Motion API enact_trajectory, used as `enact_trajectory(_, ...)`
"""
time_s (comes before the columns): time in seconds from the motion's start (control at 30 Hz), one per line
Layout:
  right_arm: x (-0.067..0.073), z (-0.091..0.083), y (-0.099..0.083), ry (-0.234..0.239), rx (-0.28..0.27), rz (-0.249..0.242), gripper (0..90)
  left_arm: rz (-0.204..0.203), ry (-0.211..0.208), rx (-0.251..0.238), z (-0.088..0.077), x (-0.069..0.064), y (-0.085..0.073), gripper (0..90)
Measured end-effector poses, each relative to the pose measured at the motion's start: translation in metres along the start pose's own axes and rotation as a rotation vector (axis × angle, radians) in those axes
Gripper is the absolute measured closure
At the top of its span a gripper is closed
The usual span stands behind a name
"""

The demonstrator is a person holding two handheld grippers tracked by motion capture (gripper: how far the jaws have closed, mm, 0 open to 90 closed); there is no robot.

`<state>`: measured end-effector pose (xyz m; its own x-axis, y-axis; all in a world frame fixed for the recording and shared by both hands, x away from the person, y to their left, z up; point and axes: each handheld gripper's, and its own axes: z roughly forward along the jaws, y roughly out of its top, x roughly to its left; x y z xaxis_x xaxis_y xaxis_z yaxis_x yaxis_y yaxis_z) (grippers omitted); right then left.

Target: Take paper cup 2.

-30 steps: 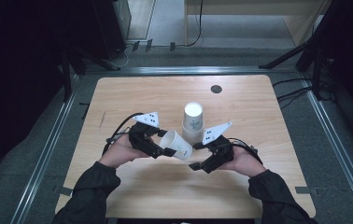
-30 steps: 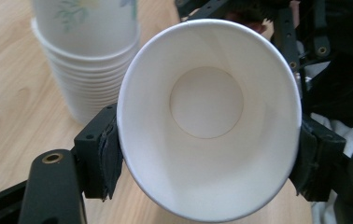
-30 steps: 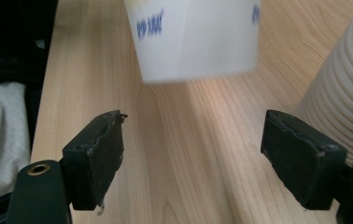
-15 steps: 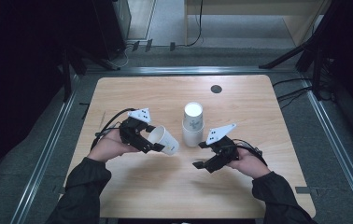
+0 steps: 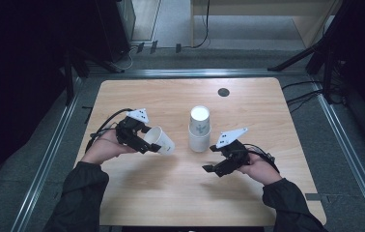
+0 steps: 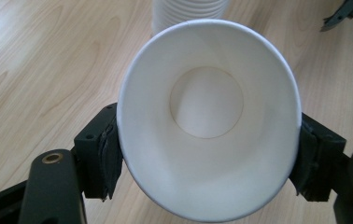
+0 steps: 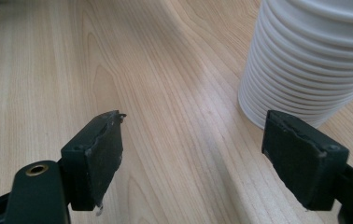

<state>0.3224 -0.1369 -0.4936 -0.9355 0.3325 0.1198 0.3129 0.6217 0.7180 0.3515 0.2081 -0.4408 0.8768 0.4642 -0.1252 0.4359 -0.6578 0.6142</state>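
A white paper cup (image 5: 164, 141) lies sideways in my left gripper (image 5: 149, 140), left of the table's middle. In the left gripper view its mouth (image 6: 207, 121) faces the camera, squeezed to an oval between the two pads (image 6: 108, 158). A stack of white cups (image 5: 199, 128), upside down, stands at the middle of the wooden table (image 5: 171, 96). It also appears in the left gripper view (image 6: 188, 11) and in the right gripper view (image 7: 310, 60). My right gripper (image 5: 210, 159) hovers in front of the stack, slightly to its right. Its jaws stand open (image 7: 201, 156) with bare wood between them.
A small dark round disc (image 5: 223, 92) sits in the table near its far edge. Metal rails (image 5: 50, 159) run along the table's left and right sides. Cables trail from both grippers. The near part of the table is bare wood.
My left gripper has carried the cup leftward, away from the stack and from the right gripper. The right gripper has stayed almost in place.
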Motion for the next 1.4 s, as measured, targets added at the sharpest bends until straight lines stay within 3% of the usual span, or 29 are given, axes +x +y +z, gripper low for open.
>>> enact_trajectory(0.37, -0.002, 0.0, -0.001, 0.0, 0.003, 0.003, 21.2, -0.082, 0.068, -0.005, -0.02, 0.028, -0.02, 24.4)
enact_trajectory(0.57, -0.002, -0.001, -0.002, 0.0, 0.005, 0.005, 21.2, -0.135, 0.138, 0.024, -0.027, 0.043, -0.033, 24.3)
enact_trajectory(0.73, -0.003, -0.002, -0.002, -0.003, 0.001, 0.01, 21.2, -0.176, 0.184, 0.063, -0.031, 0.053, -0.044, 24.3)
enact_trajectory(0.83, -0.002, -0.002, -0.002, -0.002, 0.007, 0.009, 21.2, -0.213, 0.238, 0.119, -0.031, 0.061, -0.05, 24.3)
enact_trajectory(1.1, -0.002, -0.001, -0.002, 0.0, 0.012, 0.01, 21.1, -0.269, 0.318, 0.193, -0.032, 0.069, -0.055, 24.3)
enact_trajectory(1.13, -0.002, -0.001, -0.002, -0.001, 0.012, 0.009, 21.1, -0.269, 0.318, 0.193, -0.032, 0.069, -0.055, 24.3)
enact_trajectory(1.23, -0.002, -0.001, -0.002, 0.001, 0.012, 0.008, 21.1, -0.287, 0.349, 0.255, -0.028, 0.072, -0.057, 24.2)
enact_trajectory(1.4, -0.002, -0.001, -0.002, 0.002, 0.013, 0.009, 21.1, -0.28, 0.382, 0.296, -0.022, 0.073, -0.056, 23.3)
